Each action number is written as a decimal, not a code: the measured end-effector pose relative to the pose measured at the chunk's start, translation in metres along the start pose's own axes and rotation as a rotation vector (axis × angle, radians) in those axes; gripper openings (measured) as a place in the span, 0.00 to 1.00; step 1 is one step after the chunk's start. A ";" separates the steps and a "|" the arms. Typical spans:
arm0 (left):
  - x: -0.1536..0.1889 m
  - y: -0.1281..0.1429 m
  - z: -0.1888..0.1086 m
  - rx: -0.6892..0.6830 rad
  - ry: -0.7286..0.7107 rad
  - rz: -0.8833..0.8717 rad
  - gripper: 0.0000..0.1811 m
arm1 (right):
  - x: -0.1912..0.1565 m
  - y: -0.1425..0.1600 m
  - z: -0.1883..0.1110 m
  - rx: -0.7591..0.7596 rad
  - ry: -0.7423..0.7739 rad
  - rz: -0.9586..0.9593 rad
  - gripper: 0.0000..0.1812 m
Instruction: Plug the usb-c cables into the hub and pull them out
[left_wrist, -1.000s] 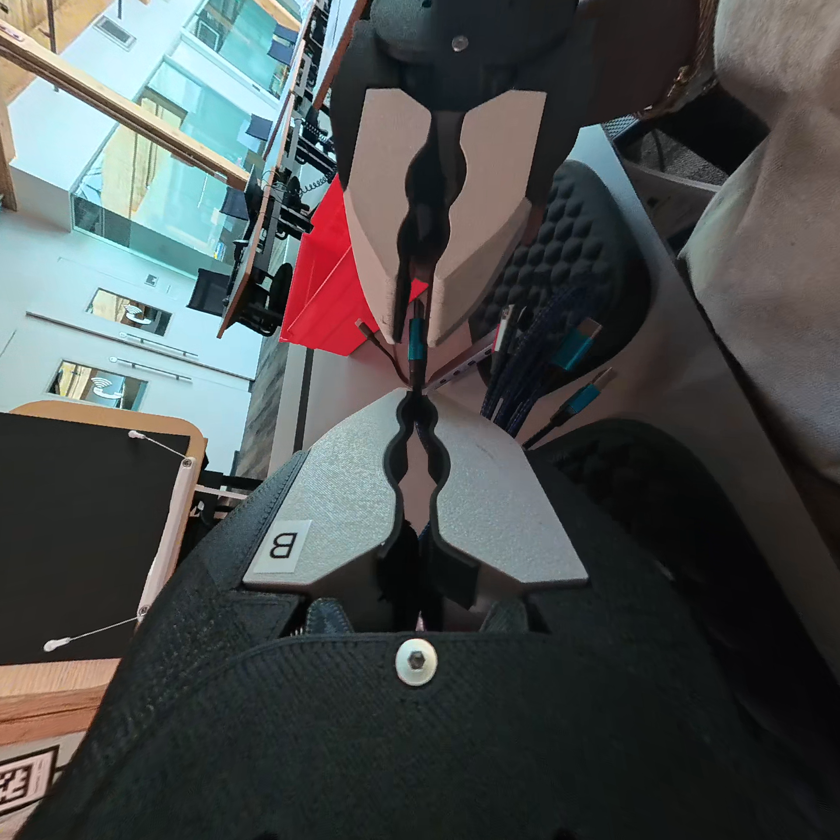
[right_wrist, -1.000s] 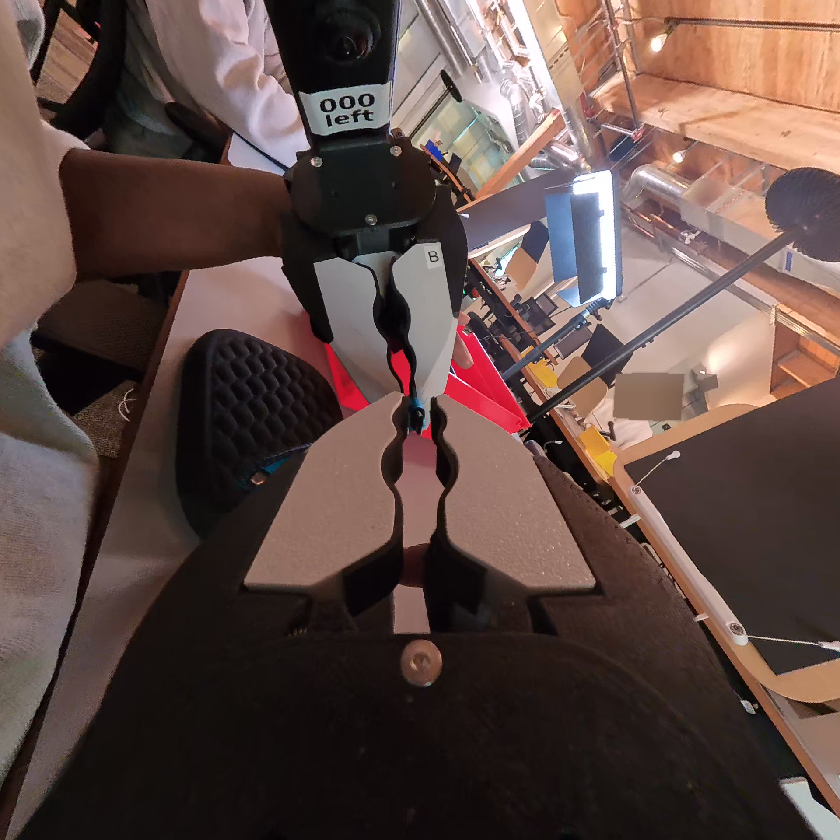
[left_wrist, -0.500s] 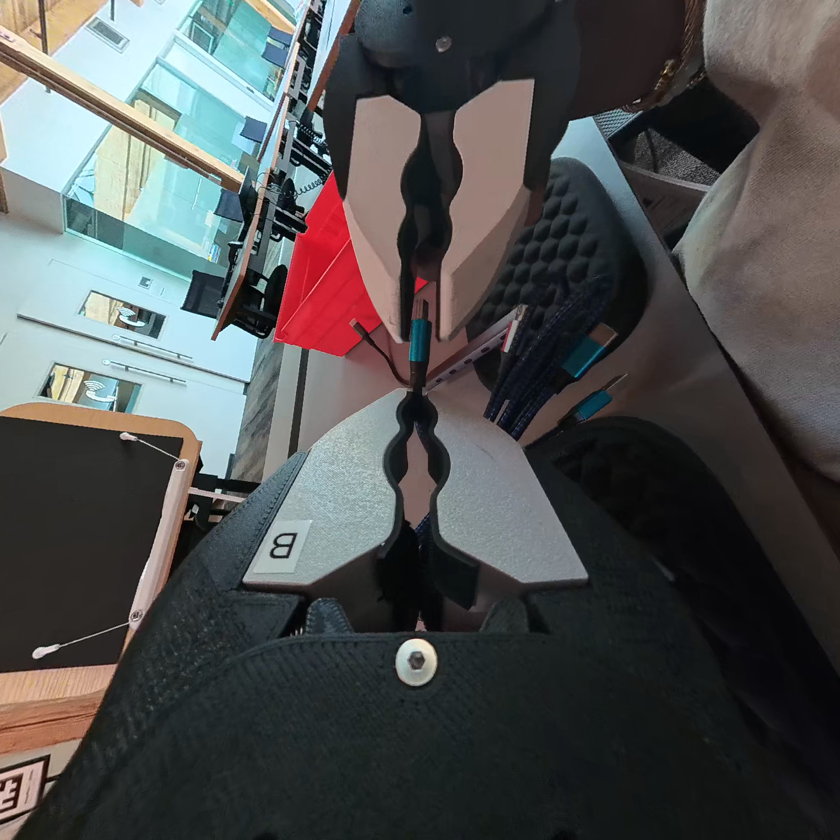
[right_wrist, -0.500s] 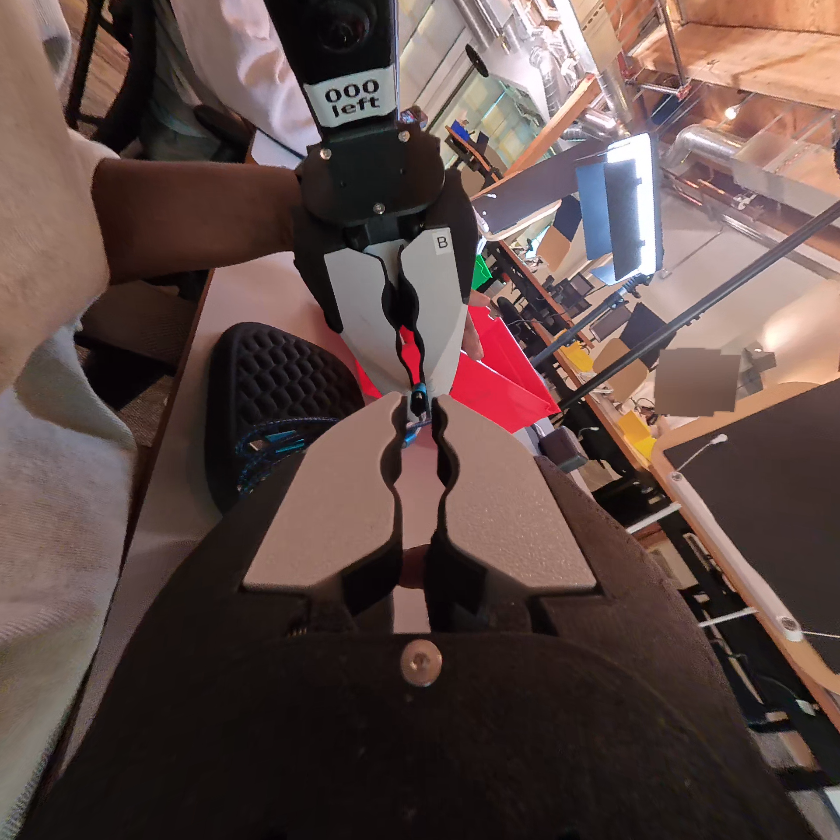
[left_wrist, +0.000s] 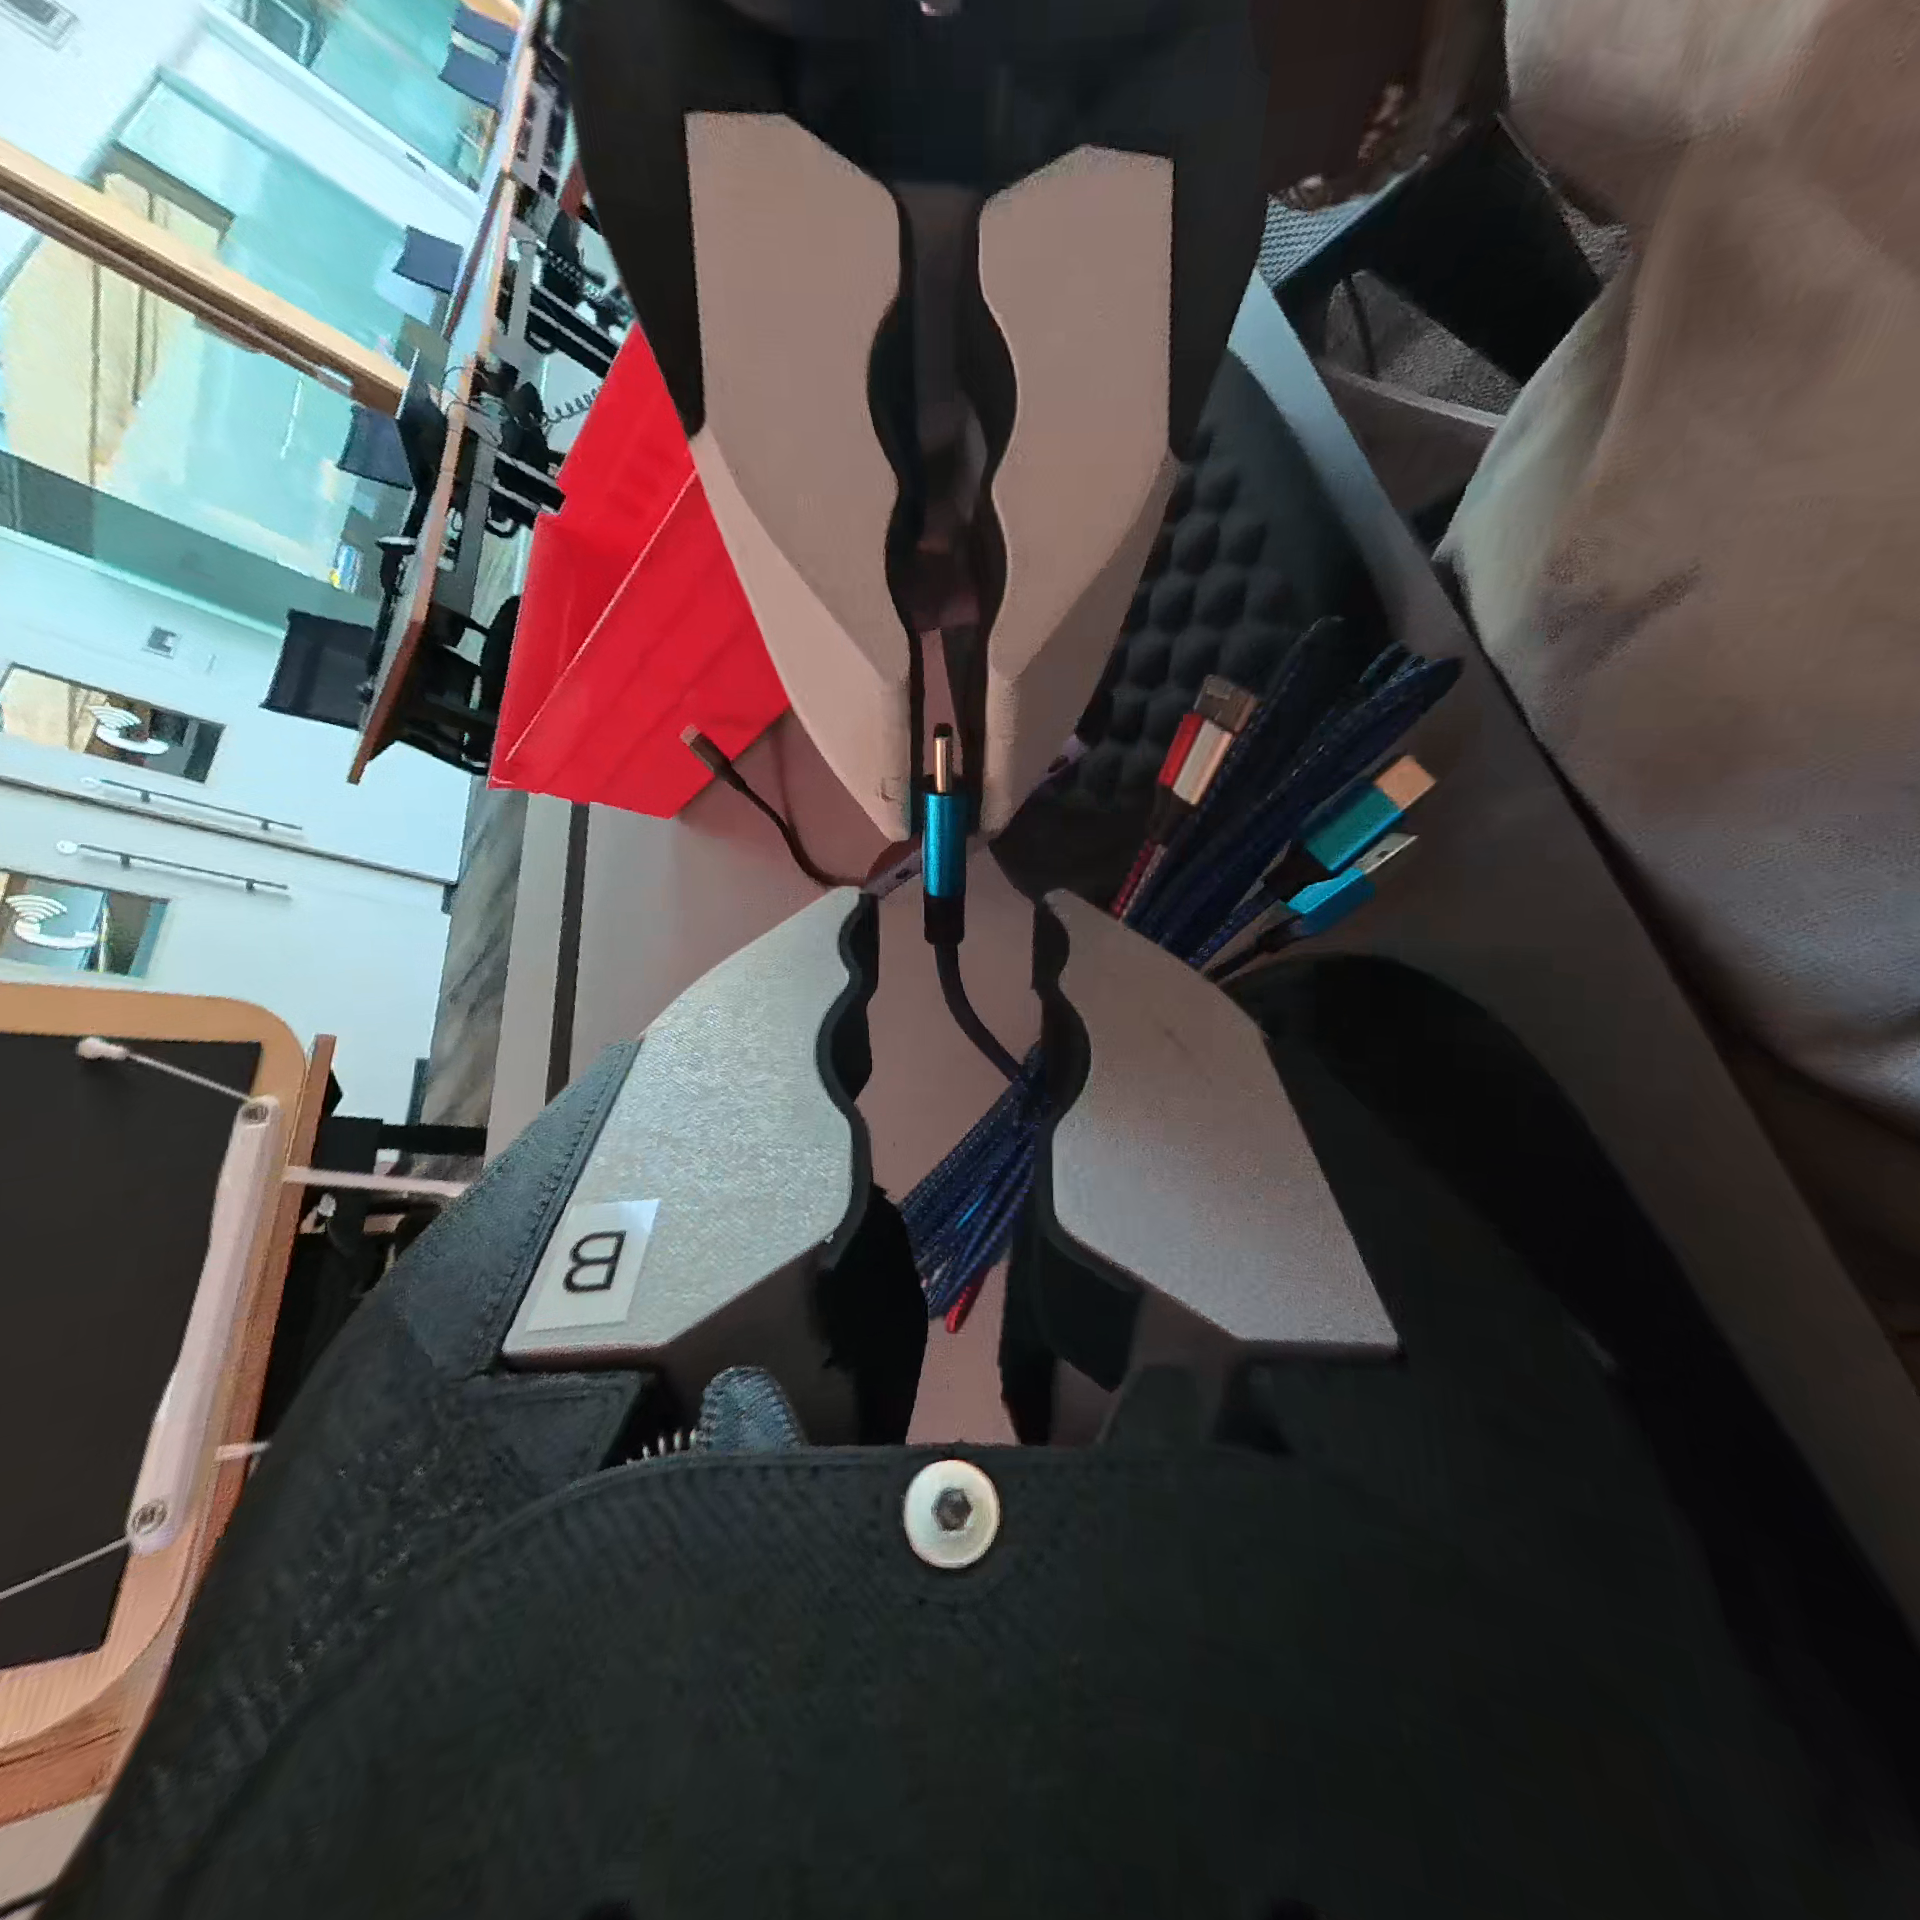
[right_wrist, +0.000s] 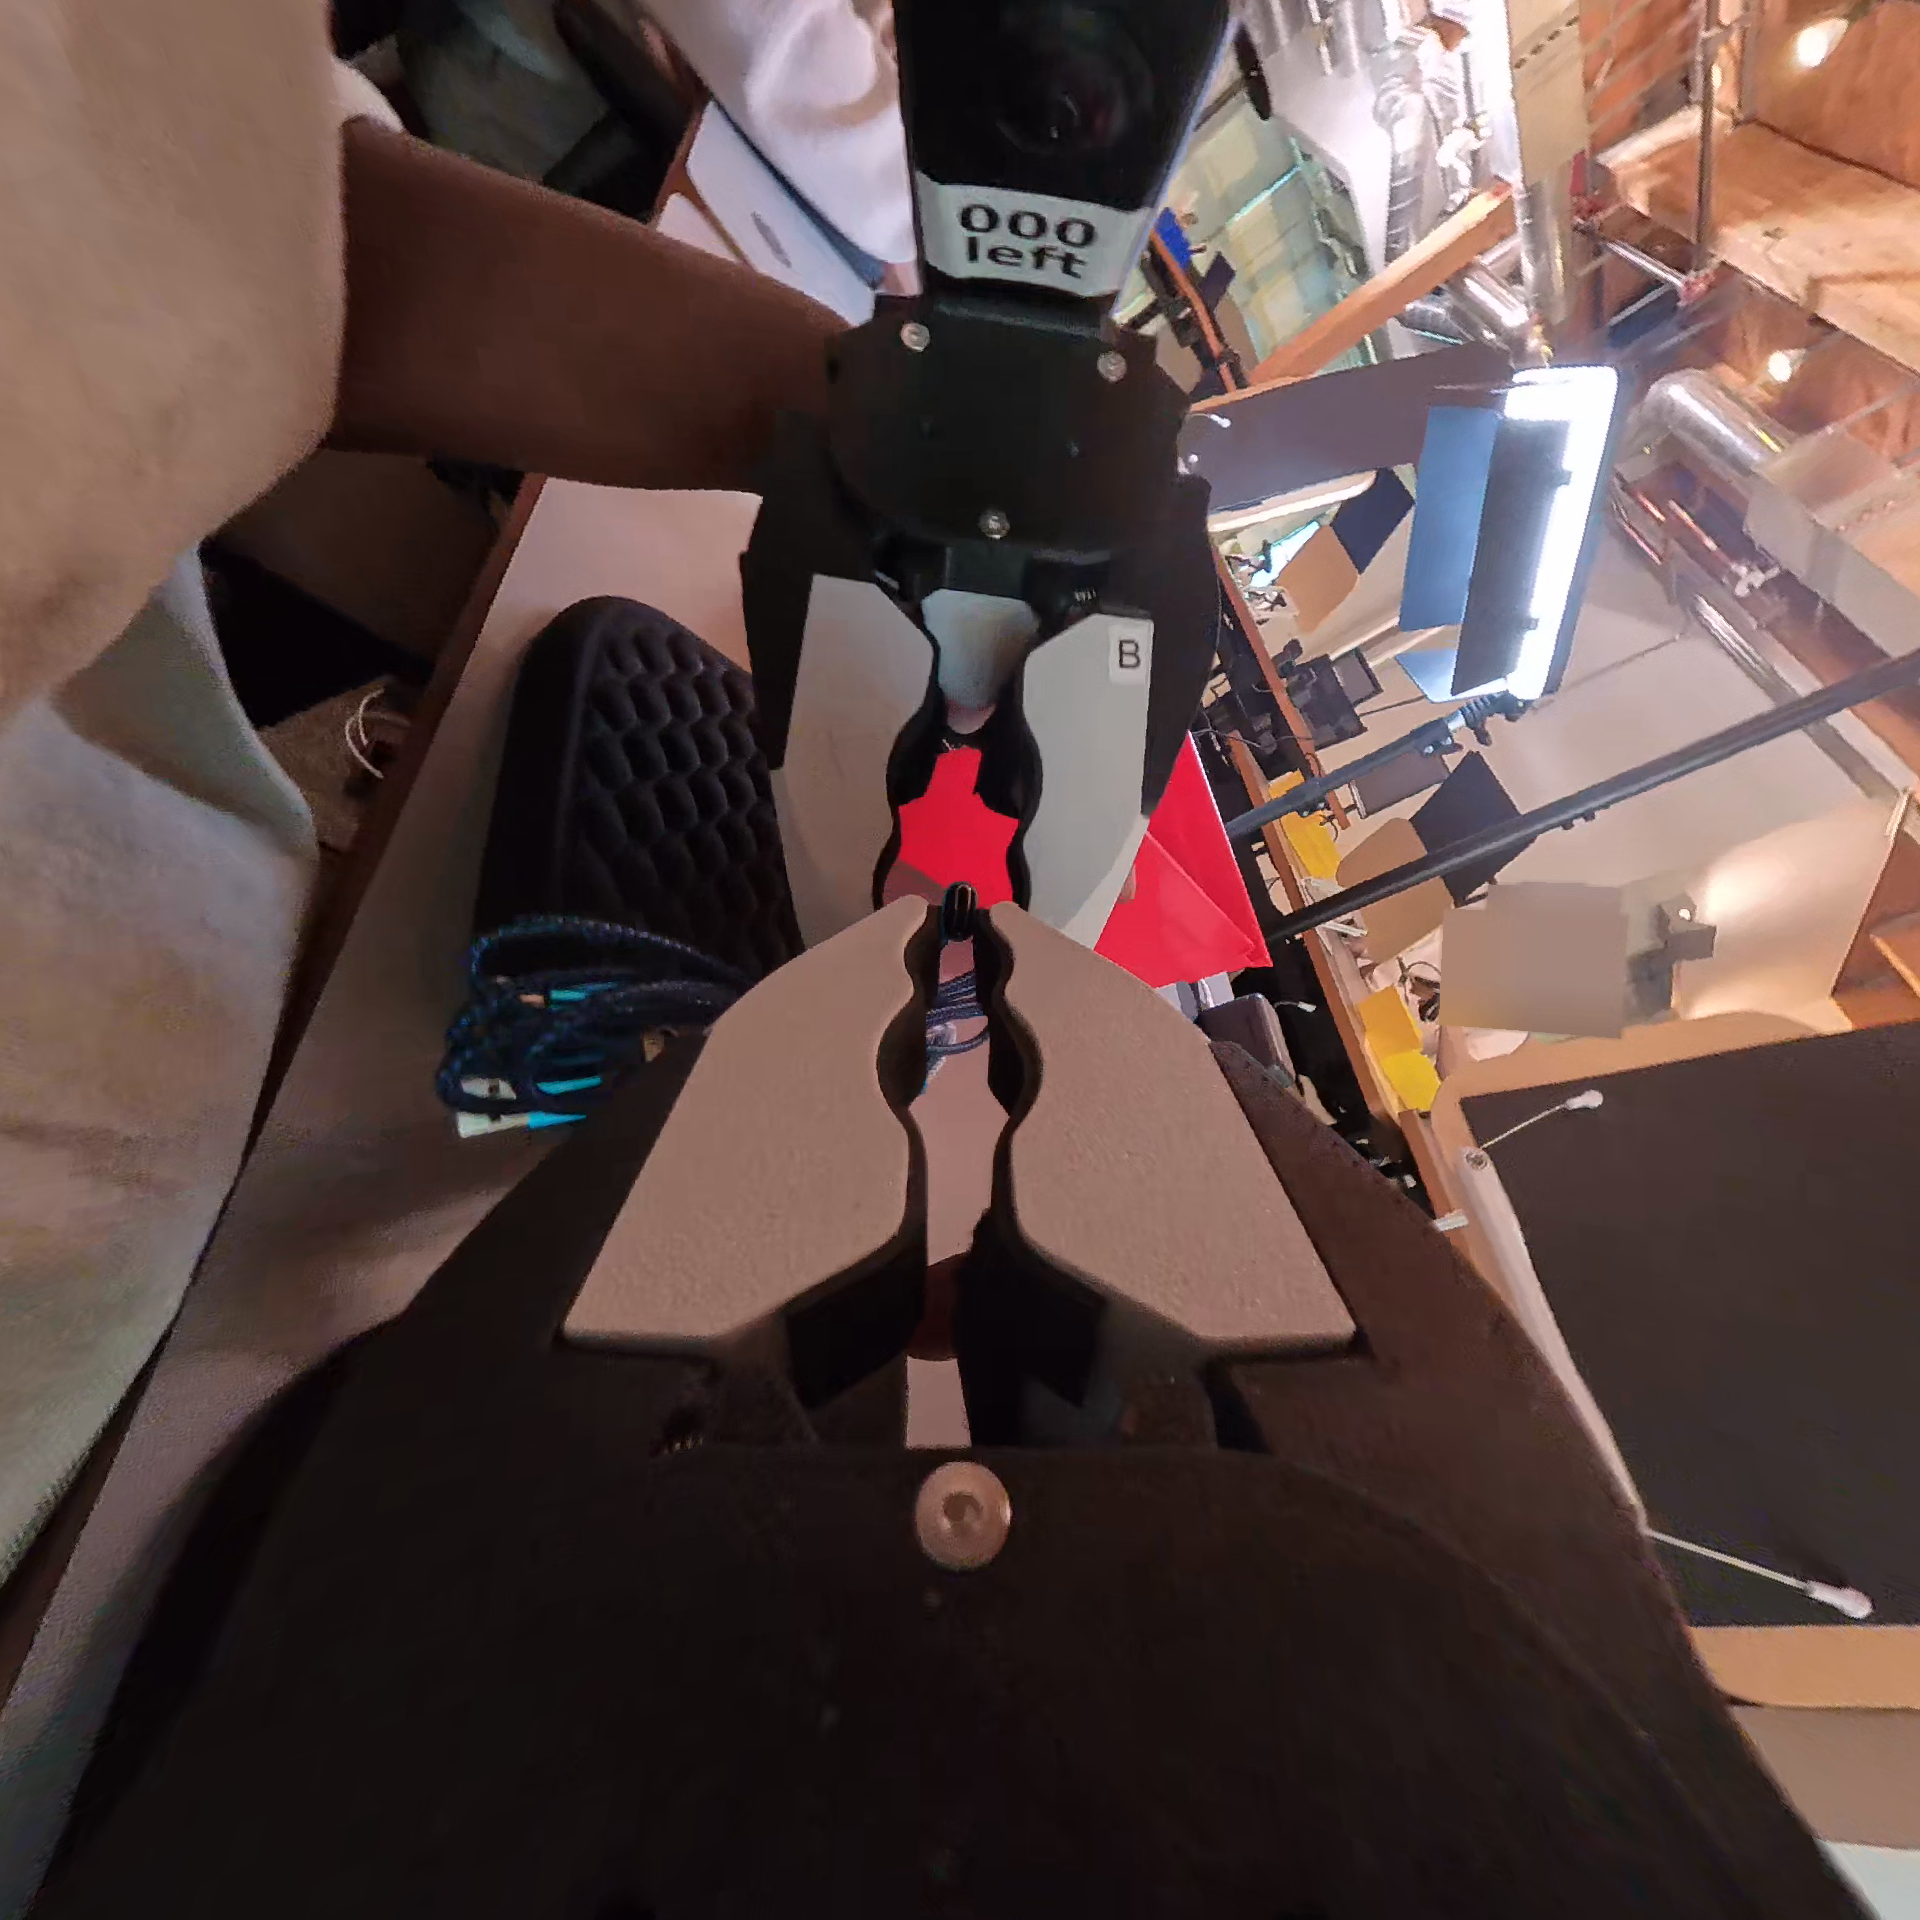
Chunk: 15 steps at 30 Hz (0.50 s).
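Two big items sat on the table (right_wrist: 343, 1195): a black dimpled pad (right_wrist: 644, 769) and, behind it, red bins (left_wrist: 623, 644). Spare braided cables (right_wrist: 561, 1029) lay bundled vs. the pad's near edge.

L gripper (left_wrist: 951, 914) – clamped on the cord half a sec earlier – had let go; its fingers stood well apart w/ nothing between them, the cord passing loose through the gap. R gripper (left_wrist: 948, 805), facing it tip to tip, was nipped tight on the blue usb-c plug (left_wrist: 943, 842), metal tip pointing into its own jaws.

So the plug had changed grippers, approx mid-air above the table. The hub (left_wrist: 894, 869) showed only as a grey sliver just beside the plug, nothing seated in it that I could see – my read: plug was out, either freshly pulled or due for re-aiming at a port.
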<state>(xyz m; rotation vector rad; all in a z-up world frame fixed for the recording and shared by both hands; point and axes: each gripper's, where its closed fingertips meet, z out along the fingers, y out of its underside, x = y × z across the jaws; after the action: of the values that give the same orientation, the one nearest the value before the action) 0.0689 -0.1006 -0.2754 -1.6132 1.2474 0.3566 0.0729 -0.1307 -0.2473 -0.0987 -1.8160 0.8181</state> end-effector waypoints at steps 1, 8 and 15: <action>0.001 -0.002 0.001 0.018 0.001 0.005 0.12 | -0.001 0.000 -0.001 -0.003 -0.008 -0.022 0.03; -0.003 -0.012 0.003 0.049 -0.025 0.035 0.05 | 0.001 0.003 -0.006 -0.057 -0.049 -0.133 0.03; -0.018 -0.001 0.011 -0.046 -0.139 0.086 0.02 | 0.009 0.020 -0.004 -0.127 -0.002 -0.145 0.03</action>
<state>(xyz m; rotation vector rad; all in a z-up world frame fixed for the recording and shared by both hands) 0.0659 -0.0819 -0.2670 -1.5487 1.2129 0.5455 0.0660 -0.1096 -0.2506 -0.0470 -1.8533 0.6005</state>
